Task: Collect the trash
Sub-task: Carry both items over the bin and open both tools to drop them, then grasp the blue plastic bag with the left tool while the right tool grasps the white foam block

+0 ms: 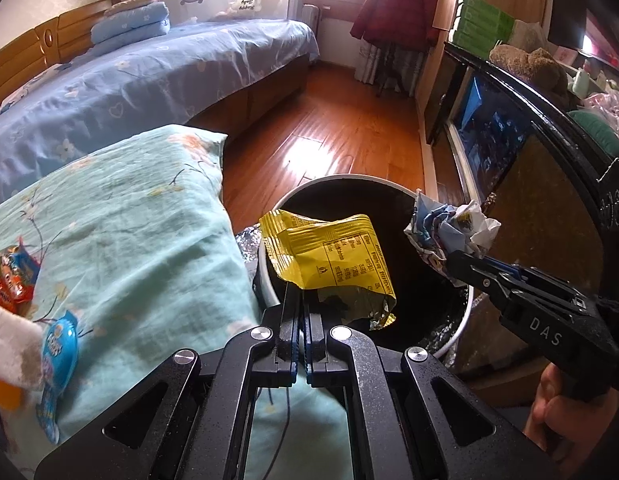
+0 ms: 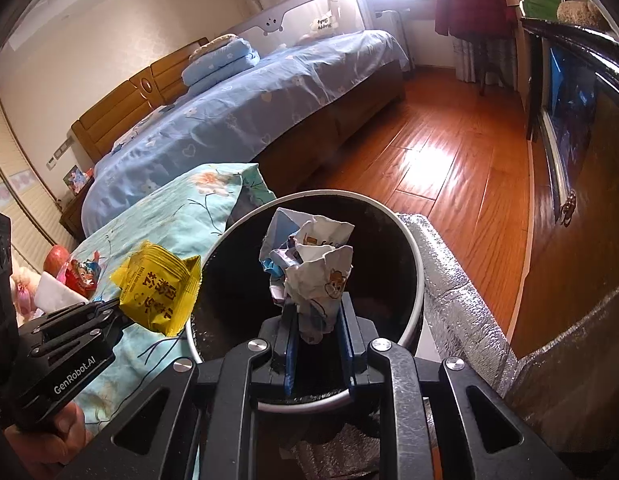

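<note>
Yellow foil snack wrapper (image 1: 329,252) clamped between the closed fingers of the left gripper (image 1: 303,300), held over the near rim of the bin (image 1: 461,320). Crumpled white-and-blue wrapper (image 2: 309,276) pinched in the right gripper (image 2: 315,320), its jaws drawn in on the wad, above the dark mouth of the same bin. Both pieces are airborne, neither released. Interior of the bin reads black; whether anything lies at the bottom cannot be told. Remaining litter: a red snack packet (image 1: 11,280) and a blue packet (image 1: 57,356) lie on the teal floral pillow (image 1: 141,240) beside the bin. Judged progress: two items are at the drop point, release is pending, and at least two more await collection
</note>
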Demonstrator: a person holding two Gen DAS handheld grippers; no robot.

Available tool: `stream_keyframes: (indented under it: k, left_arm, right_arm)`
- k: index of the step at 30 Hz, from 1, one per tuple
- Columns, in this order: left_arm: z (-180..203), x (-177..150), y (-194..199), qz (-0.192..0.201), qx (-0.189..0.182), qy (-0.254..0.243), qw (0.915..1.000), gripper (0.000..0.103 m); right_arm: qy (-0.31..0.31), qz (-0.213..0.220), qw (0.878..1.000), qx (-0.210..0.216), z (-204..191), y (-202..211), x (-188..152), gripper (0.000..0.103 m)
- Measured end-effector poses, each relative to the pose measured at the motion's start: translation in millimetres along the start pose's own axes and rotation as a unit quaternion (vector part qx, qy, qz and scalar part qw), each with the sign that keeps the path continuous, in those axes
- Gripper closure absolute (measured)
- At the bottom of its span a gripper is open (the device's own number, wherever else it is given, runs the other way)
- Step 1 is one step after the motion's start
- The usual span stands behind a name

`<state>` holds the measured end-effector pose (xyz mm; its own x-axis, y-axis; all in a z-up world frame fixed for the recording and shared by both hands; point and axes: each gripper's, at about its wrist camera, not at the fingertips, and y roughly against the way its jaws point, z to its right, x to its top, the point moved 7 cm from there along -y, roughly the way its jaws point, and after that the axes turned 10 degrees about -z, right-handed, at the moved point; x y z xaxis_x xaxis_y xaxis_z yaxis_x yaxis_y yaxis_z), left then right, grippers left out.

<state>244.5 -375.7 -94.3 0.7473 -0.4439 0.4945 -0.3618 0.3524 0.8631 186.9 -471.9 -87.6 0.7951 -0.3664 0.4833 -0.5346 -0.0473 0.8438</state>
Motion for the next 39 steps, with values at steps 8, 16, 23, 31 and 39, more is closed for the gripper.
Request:
stream_keyframes:
  k: [8, 16, 23, 31, 39]
  left_arm:
    - [1.0, -2.8, -3.6, -0.003, 0.005, 0.000, 1.0000, 0.055]
    - [-27.4, -35.0, 13.6, 0.004, 0.007, 0.036, 0.9993, 0.053]
    - [-67.2, -77.4, 45.6, 0.029, 0.023, 0.080, 0.9961, 0.046]
    - [-118.6, -124.2, 73.5, 0.042, 0.046, 0.131, 0.9895, 0.041]
    - [-172.0, -161.2, 101.5, 0.057, 0.068, 0.184, 0.9789, 0.038]
  right_arm:
    - [-0.008, -0.008, 1.000, -0.002, 6.7, -6.4, 5.7, 0.065]
    - [-0.019, 0.002, 1.000, 0.018, -0.1, 3.2, -1.5, 0.032]
    - [0.001, 0.008, 0.999, 0.045, -40.4, 12.5, -18.5, 0.019]
    - [0.039, -0.011, 0.996, 0.078, -103.3, 4.8, -48.3, 0.017]
    - [0.088, -0.027, 0.990, 0.105, -161.3, -4.6, -74.1, 0.015]
